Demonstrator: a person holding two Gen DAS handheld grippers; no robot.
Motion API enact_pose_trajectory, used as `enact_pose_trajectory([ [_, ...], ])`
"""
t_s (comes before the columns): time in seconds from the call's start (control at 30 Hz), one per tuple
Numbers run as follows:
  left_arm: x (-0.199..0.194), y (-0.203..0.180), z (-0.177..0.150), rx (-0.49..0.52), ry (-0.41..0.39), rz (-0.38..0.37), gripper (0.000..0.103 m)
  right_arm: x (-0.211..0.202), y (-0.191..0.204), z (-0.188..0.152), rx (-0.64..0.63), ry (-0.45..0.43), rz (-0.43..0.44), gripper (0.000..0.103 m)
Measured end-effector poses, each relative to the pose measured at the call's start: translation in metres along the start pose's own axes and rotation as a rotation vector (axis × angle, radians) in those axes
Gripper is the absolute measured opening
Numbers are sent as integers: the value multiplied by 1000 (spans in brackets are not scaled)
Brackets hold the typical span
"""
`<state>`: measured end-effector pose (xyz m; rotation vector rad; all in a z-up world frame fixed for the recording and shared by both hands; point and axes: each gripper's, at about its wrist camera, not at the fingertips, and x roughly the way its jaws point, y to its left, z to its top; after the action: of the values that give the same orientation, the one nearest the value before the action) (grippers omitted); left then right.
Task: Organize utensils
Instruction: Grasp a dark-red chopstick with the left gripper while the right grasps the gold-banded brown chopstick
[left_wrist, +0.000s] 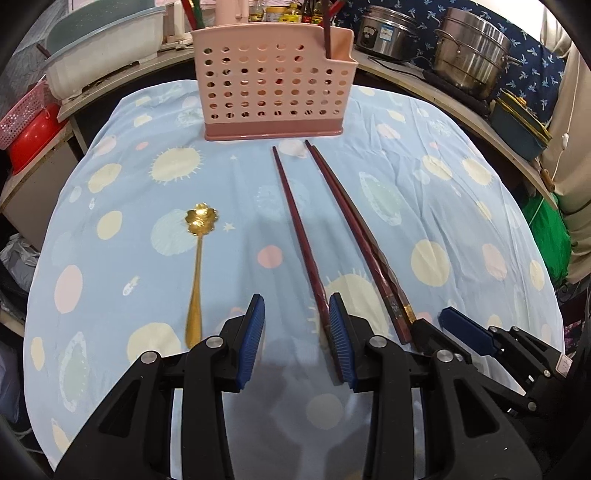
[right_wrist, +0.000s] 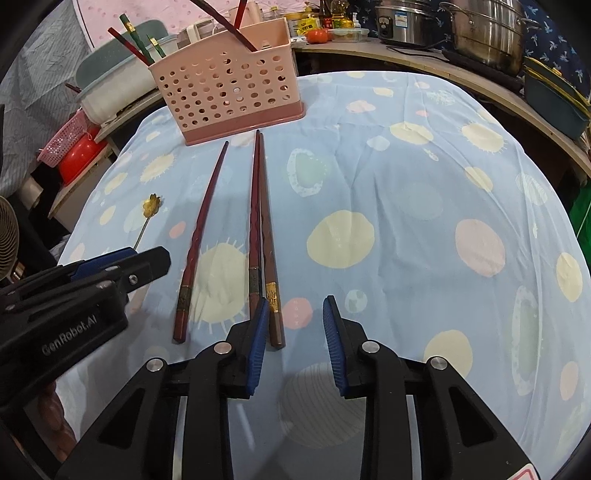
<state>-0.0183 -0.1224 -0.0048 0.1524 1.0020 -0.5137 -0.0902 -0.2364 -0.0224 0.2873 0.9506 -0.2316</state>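
Note:
A pink perforated utensil holder (left_wrist: 273, 88) stands at the table's far side, with chopsticks inside; it also shows in the right wrist view (right_wrist: 229, 81). Three dark red chopsticks lie on the cloth: a single one (left_wrist: 295, 229) and a pair (left_wrist: 354, 236). In the right wrist view they are the single one (right_wrist: 203, 236) and the pair (right_wrist: 260, 229). A gold flower spoon (left_wrist: 197, 266) lies left of them. My left gripper (left_wrist: 297, 314) is open, its right finger beside the single chopstick's end. My right gripper (right_wrist: 295, 317) is open, just right of the pair's ends.
A light blue dotted cloth (left_wrist: 443, 221) covers the table. Steel pots (left_wrist: 469, 51) and a blue dish (left_wrist: 517, 122) stand on a shelf at back right. A pale tub (left_wrist: 103, 48) and red and pink baskets (left_wrist: 26, 129) are at back left.

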Motion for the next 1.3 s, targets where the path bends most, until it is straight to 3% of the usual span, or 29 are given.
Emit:
enact_pose_trajectory([
  [0.43,15,1,-10,-3,29,2,35,5,11,-1,-64,-15,-30,25],
  [0.77,14,3,-14,-13,29,-10,35,6,8,-2,-59,-23,-37,10],
  [1.03,13,-1,-18,-22,50,-44,36,3,3,-4,-42,-22,-26,8],
  [1.3,16,-11,-21,13,39,-14,36,-1,-2,-8,-22,-18,-13,8],
])
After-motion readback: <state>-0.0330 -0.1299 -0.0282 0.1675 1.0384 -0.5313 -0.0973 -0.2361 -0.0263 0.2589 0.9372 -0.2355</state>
